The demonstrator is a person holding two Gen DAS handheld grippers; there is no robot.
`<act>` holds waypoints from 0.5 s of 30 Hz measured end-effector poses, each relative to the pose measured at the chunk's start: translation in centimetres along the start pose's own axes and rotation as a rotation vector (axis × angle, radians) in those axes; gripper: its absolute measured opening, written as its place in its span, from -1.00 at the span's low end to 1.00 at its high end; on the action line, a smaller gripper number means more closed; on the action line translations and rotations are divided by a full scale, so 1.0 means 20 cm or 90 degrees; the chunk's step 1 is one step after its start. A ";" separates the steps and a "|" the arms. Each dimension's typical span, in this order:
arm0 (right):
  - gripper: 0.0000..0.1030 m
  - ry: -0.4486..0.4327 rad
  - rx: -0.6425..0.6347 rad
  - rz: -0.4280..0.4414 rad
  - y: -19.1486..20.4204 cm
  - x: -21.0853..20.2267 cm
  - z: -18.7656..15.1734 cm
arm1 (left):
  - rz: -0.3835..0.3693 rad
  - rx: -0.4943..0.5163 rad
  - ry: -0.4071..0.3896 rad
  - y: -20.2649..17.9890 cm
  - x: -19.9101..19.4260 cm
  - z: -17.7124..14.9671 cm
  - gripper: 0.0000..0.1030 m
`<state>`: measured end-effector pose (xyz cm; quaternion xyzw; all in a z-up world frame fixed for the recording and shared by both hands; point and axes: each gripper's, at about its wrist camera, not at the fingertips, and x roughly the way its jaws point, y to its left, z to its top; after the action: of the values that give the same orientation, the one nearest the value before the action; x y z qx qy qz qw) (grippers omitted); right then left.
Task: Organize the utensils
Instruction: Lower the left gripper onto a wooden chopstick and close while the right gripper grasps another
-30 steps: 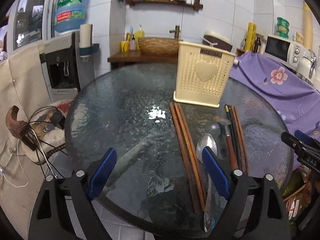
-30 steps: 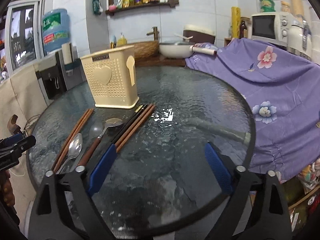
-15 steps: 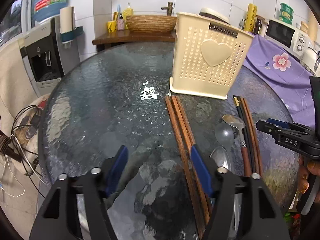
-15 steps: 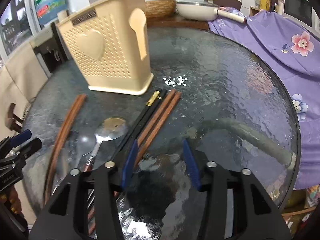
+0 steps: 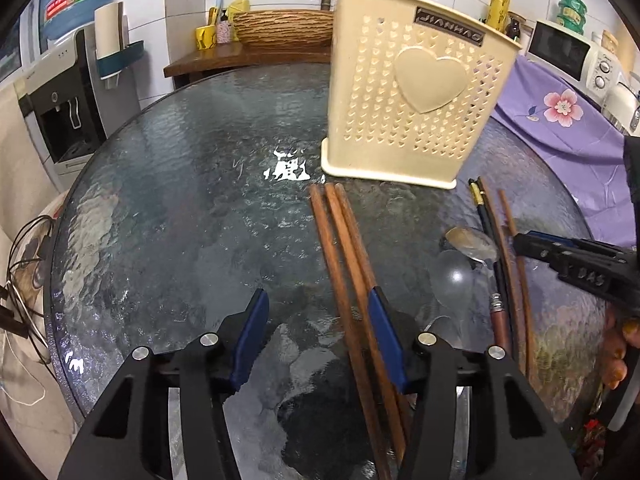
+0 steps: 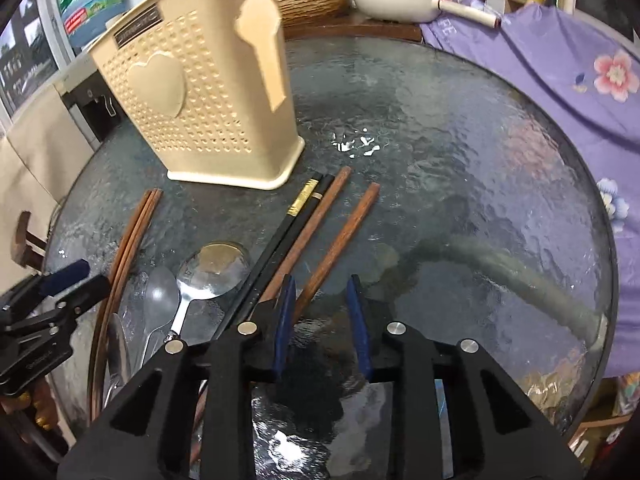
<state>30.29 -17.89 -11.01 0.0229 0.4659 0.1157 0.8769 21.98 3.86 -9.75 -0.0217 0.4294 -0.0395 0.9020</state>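
So the cream holder (image 5: 408, 100) stood upright toward the back of the round glass surface (image 5: 180, 200), and all the utensils lay flat on the glass in front of it; as far as I could see, nothing was in it yet.

The left gripper (image 5: 316, 300) was tipped down over the bundle of brown chopsticks (image 5: 340, 232). Its jaws had just been closing but were about half open. The sticks ran through the gap hard against the right-hand pad, with clear glass on the other side, so no grip yet.

The right gripper (image 6: 320, 280) was doing the same thing over a single brown chopstick (image 6: 348, 228). Its jaws had just been narrowing and the stick sat between them, nearer the left pad. I could see daylight on the far side, so it wasn't pinched either. The stick's partner (image 6: 312, 216) and the black chopsticks (image 6: 288, 224) lay just outside that left pad, and the two spoons (image 6: 216, 268) were between the two groups.

My take on handling: these things are light, stiff and smooth, and they lie flat on hard bumpy glass. I'd guess they roll or skate away if one pad nudges them first. A bundle could also scissor apart when squeezed. I'd grab around the middle so they don't droop, with the pad tips right down on the glass. Go gently, because it's glass.
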 end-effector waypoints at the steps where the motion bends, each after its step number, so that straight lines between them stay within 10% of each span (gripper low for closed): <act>1: -0.54 0.001 0.001 -0.002 -0.01 0.00 0.01 | -0.002 -0.003 0.000 0.01 0.01 0.00 -0.03; 15: -0.71 0.033 0.040 0.034 -0.04 0.09 0.16 | 0.034 0.058 0.033 -0.02 0.14 0.14 -0.10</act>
<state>34.02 -18.13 -10.70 0.0604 0.4908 0.1250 0.8601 25.91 3.21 -10.17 0.0318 0.4505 -0.0351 0.8915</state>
